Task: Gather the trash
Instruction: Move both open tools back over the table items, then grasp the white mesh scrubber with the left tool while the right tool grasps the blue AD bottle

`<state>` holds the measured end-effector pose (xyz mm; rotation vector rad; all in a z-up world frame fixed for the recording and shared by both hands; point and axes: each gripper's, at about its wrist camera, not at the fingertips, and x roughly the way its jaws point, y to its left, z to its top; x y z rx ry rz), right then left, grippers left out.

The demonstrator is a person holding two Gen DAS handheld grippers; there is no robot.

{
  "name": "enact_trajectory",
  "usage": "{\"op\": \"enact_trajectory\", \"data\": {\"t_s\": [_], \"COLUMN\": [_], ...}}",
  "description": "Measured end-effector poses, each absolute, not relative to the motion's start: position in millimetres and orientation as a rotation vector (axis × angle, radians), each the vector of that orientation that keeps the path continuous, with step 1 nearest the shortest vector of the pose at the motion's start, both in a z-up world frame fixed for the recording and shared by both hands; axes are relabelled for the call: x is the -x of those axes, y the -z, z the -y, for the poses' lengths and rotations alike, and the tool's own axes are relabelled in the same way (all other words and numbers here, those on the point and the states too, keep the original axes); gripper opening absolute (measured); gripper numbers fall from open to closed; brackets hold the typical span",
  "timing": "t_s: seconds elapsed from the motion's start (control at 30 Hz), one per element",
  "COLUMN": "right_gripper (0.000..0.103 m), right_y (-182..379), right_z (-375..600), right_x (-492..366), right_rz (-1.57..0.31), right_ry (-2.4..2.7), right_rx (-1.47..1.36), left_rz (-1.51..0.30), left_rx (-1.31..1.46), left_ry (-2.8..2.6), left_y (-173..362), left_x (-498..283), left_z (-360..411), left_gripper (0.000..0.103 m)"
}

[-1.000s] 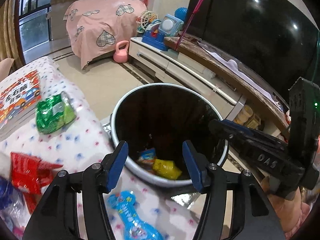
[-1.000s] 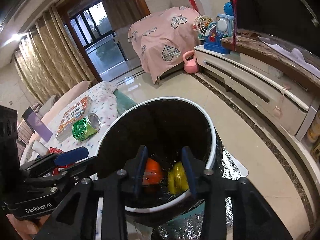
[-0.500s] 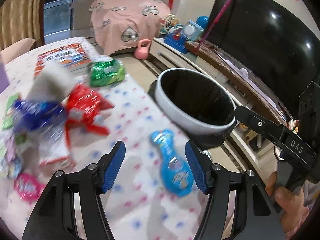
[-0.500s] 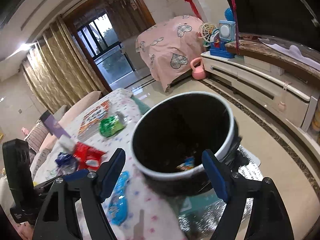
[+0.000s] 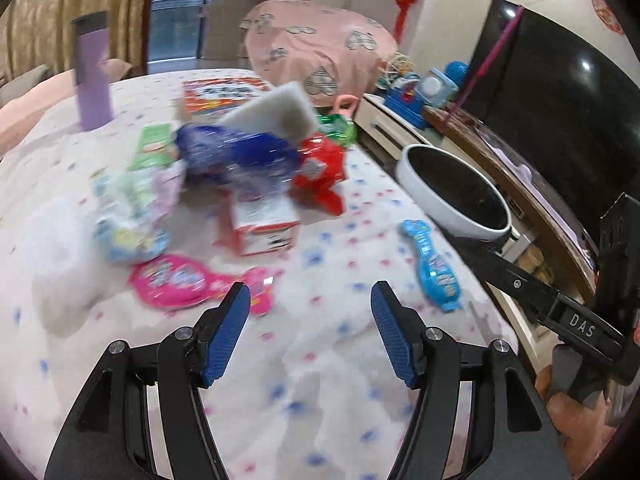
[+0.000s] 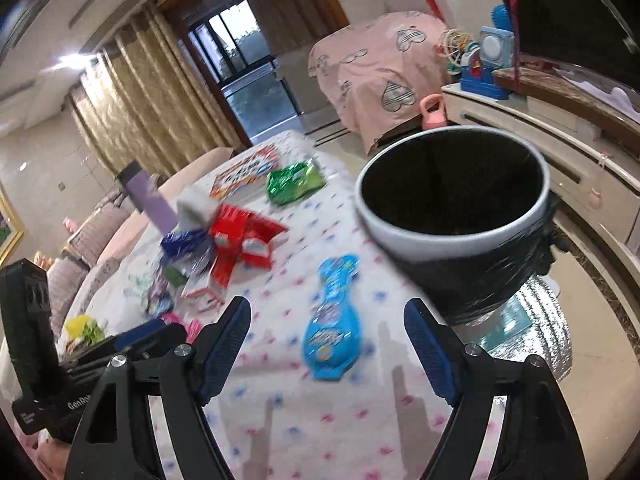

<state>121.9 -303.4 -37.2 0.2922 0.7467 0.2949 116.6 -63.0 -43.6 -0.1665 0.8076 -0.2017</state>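
Wrappers lie scattered on the dotted tablecloth point(image 5: 320, 392). A pink wrapper point(image 5: 180, 280) lies just ahead and left of my left gripper point(image 5: 310, 292), which is open and empty. Farther off are a small white-and-red box point(image 5: 264, 226), a red wrapper point(image 5: 320, 172) and a blue crinkly bag point(image 5: 236, 152). A light-blue wrapper point(image 6: 332, 332) lies just beyond my right gripper point(image 6: 327, 307), which is also open and empty. The black-lined trash bin point(image 6: 400, 236) stands beside the table's edge, ahead and right of that gripper.
A purple bottle point(image 5: 94, 80) stands at the far left of the table, a printed book point(image 5: 220, 94) and a green packet point(image 6: 294, 182) at its far end. A white block point(image 5: 276, 114) tops the pile. A TV cabinet point(image 6: 560, 160) runs behind the bin.
Both grippers have swung from above the bin back over the table. The right gripper opened, and the orange item between its fingers is gone. The left view now faces the wrapper pile.
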Motion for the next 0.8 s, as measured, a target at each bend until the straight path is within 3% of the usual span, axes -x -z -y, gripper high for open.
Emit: {"op": "enact_trajectory", "data": {"t_s": [0.43,0.6,0.8], "right_gripper": [0.081,0.081,0.081], "right_y": [54,61,69], "right_z": [277,274,271], "right_x": [-119,-125,-135], "right_rz": [-0.788,-0.805,-0.828], "right_ry": [-0.276,-0.248,-0.233], "right_rx": [-0.197,-0.157,-0.138], "left_rz": [-0.822,-0.792,-0.773], "left_rx": [0.277,0.306,0.288], "left_ry": [0.026,-0.071,-0.152], "left_y": [66,64,60], "left_x": [-86,-84,-112], "left_z": [-21,-51,-70], "left_gripper": [0.067,0.079,0.082]}}
